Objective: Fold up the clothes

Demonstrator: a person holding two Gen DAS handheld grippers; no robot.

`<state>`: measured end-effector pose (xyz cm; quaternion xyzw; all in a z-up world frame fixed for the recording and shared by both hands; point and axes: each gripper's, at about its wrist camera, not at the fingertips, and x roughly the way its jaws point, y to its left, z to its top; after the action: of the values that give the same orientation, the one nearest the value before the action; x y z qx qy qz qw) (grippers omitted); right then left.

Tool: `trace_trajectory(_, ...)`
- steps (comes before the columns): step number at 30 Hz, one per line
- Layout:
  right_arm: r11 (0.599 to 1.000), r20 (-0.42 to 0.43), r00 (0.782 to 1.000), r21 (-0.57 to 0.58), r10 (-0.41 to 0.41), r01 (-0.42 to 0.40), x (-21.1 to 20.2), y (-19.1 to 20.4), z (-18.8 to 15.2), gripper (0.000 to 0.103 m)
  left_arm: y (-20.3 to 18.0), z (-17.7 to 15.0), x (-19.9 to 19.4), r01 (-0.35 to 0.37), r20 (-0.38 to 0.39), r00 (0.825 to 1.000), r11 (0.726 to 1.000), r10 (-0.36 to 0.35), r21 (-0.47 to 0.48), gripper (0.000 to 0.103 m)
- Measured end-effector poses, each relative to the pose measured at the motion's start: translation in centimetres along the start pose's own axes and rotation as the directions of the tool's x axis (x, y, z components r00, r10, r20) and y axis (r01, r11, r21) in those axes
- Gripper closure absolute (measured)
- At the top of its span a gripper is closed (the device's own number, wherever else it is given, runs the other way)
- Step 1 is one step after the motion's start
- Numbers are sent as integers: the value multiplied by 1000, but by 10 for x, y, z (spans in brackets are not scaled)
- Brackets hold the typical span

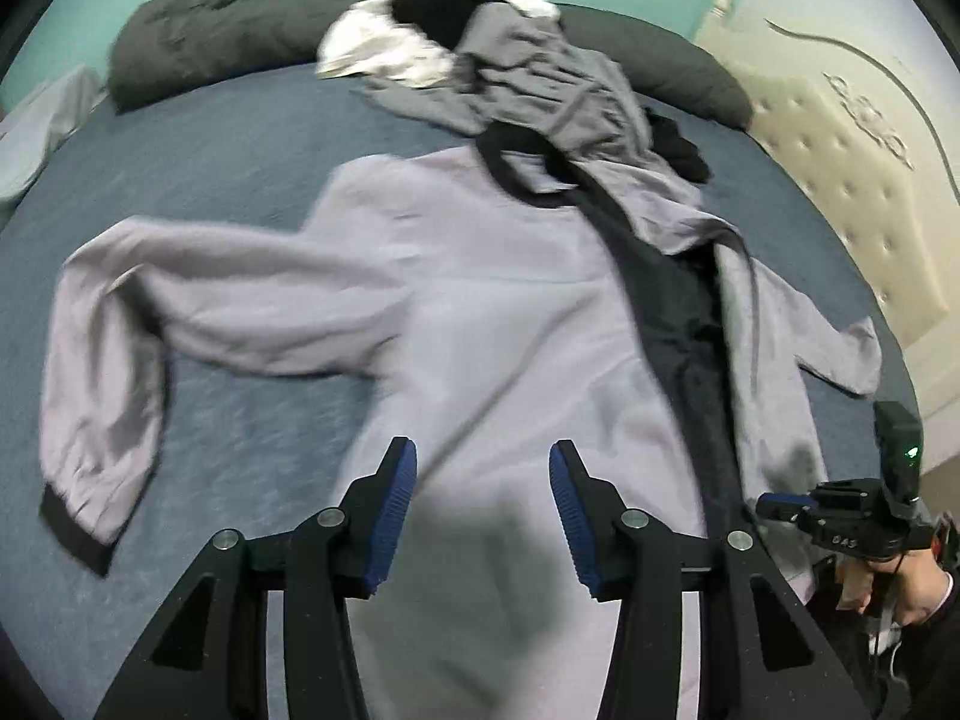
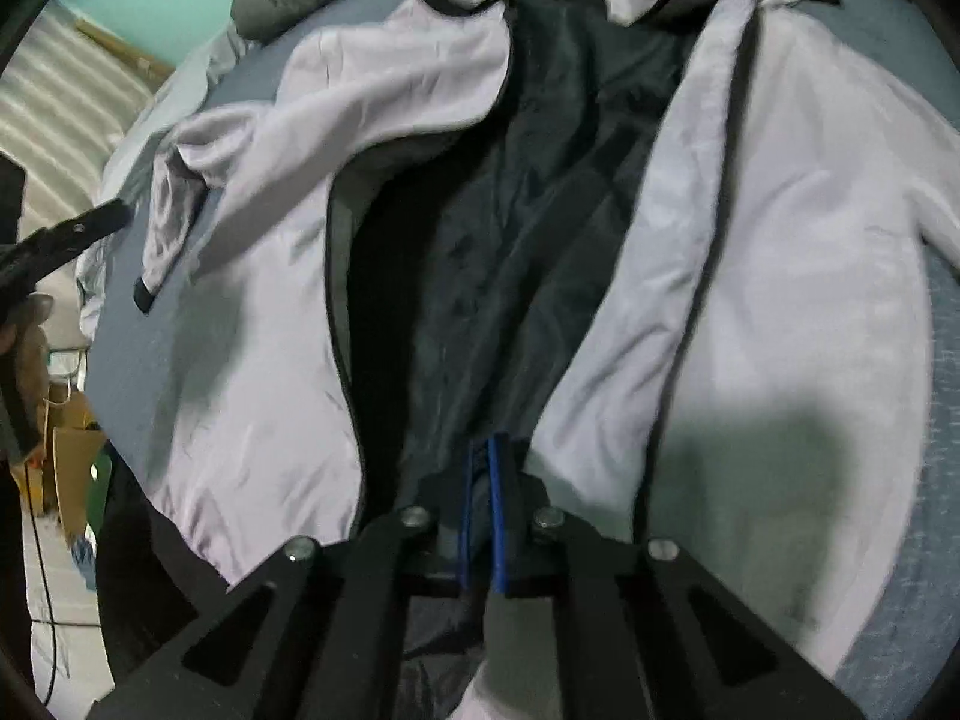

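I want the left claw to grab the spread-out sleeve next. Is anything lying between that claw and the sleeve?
Nothing visible does. The open left claw hovers above the pale lilac jacket; its long sleeve lies flat on the blue bedsheet, uncovered. The pile of grey and white clothes sits farther back, off that path.

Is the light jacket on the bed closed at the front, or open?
Open. The jacket lies spread on the bed; its two front panels are apart, showing the dark lining between them.
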<state>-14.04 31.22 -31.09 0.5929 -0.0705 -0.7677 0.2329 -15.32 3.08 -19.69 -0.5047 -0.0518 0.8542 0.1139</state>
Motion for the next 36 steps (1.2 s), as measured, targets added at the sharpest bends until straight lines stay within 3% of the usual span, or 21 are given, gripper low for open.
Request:
trace_trajectory(5, 990, 133, 987, 122, -86, 70, -59, -46, -1, 95, -72, 27, 43, 76, -32, 997, 995, -74, 65, 43)
trace_trajectory(8, 973, 170, 970, 179, -176, 145, -92, -82, -3, 77, -118, 40, 74, 120, -57, 992, 988, -114, 94, 41)
trace_trajectory(12, 949, 181, 955, 254, -236, 186, -112, -128, -6, 69, -169, 54, 115, 157, -93, 985, 980, -147, 121, 41)
trace_trajectory(21, 924, 176, 951, 334, -256, 187, -120, -192, -29, 67, -241, 75, 185, 160, -118, 983, 970, -140, 181, 41)
trace_trajectory(22, 923, 176, 951, 337, -254, 184, -119, -195, -30, 67, -246, 77, 191, 153, -118, 984, 969, -132, 192, 45)
trace_trajectory(24, 923, 175, 953, 341, -248, 178, -117, -199, -33, 67, -255, 80, 202, 137, -117, 987, 966, -113, 218, 61)
trace_trajectory(26, 923, 173, 954, 344, -244, 174, -114, -202, -34, 67, -260, 80, 208, 116, -113, 989, 962, -90, 247, 86)
trace_trajectory(30, 921, 173, 956, 353, -236, 164, -108, -206, -31, 67, -257, 78, 207, 112, -105, 991, 956, -86, 272, 98)
trace_trajectory(36, 926, 186, 956, 344, -228, 154, -111, -200, -29, 67, -214, 70, 166, 151, -70, 988, 964, -138, 220, 99)
